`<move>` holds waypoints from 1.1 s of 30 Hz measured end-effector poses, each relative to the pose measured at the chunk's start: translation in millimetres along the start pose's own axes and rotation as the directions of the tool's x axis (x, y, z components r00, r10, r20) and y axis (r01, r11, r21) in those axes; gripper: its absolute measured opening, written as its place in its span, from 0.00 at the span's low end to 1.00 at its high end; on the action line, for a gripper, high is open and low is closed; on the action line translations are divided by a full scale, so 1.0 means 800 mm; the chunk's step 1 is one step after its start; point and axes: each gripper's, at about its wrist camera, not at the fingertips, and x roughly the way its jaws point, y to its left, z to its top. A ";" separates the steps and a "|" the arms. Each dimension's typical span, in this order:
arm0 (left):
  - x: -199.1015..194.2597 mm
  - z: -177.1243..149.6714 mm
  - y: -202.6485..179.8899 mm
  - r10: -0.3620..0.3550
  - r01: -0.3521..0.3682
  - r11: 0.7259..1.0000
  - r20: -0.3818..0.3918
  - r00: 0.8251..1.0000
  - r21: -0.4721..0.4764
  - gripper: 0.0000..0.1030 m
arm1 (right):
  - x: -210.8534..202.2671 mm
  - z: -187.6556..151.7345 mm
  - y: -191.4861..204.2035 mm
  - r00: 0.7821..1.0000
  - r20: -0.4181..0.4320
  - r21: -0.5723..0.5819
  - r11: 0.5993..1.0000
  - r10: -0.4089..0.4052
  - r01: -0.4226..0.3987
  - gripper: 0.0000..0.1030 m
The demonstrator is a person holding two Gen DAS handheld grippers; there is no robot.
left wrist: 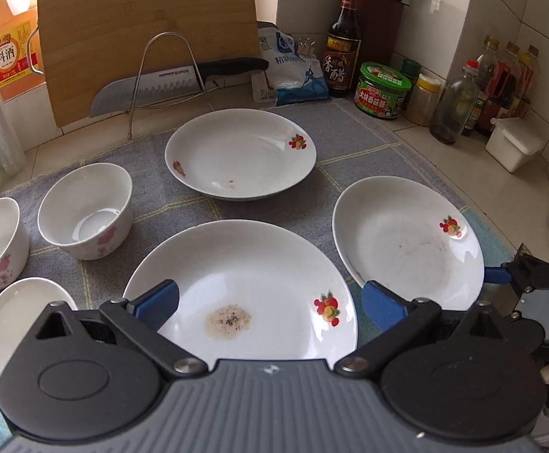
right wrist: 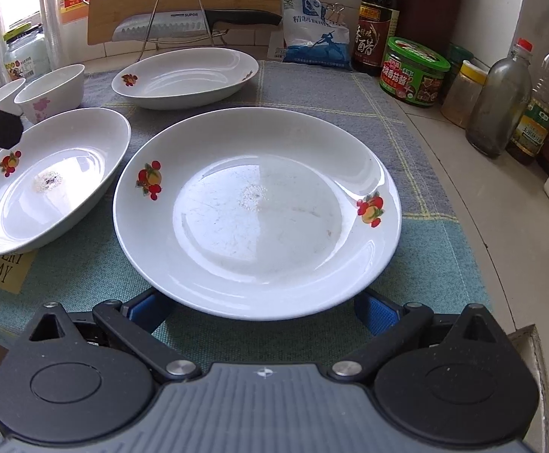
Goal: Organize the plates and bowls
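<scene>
My left gripper (left wrist: pixel 270 304) and right gripper (right wrist: pixel 263 311) both gape wide, each over a plate's near rim, soiled plate (left wrist: pixel 240 287) left, clean plate (right wrist: pixel 257 207) right, on the cloth (right wrist: pixel 406 113); nothing gripped yet, so next, I judge, closing on a rim to stack

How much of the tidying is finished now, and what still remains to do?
Nothing looks stacked yet. Three plates lie apart on the cloth: the speckled plate, the right plate and the far plate. Two bowls stand side by side. The left gripper and right gripper are open, each facing a plate. All the stacking remains.
</scene>
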 end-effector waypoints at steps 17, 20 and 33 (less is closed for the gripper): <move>0.094 0.083 -0.073 -0.156 0.171 0.971 -0.102 0.983 0.166 0.99 | 0.001 -0.010 -0.038 0.985 0.070 -0.148 0.978 0.159 -0.147 1.00; 0.114 0.092 -0.082 -0.180 0.204 0.960 -0.135 0.974 0.190 0.97 | 0.003 -0.010 -0.042 0.981 0.086 -0.156 0.975 0.172 -0.158 1.00; 0.168 0.105 -0.102 -0.224 0.300 0.915 -0.279 0.934 0.269 0.79 | 0.005 -0.017 -0.052 0.962 0.137 -0.219 0.954 0.237 -0.204 1.00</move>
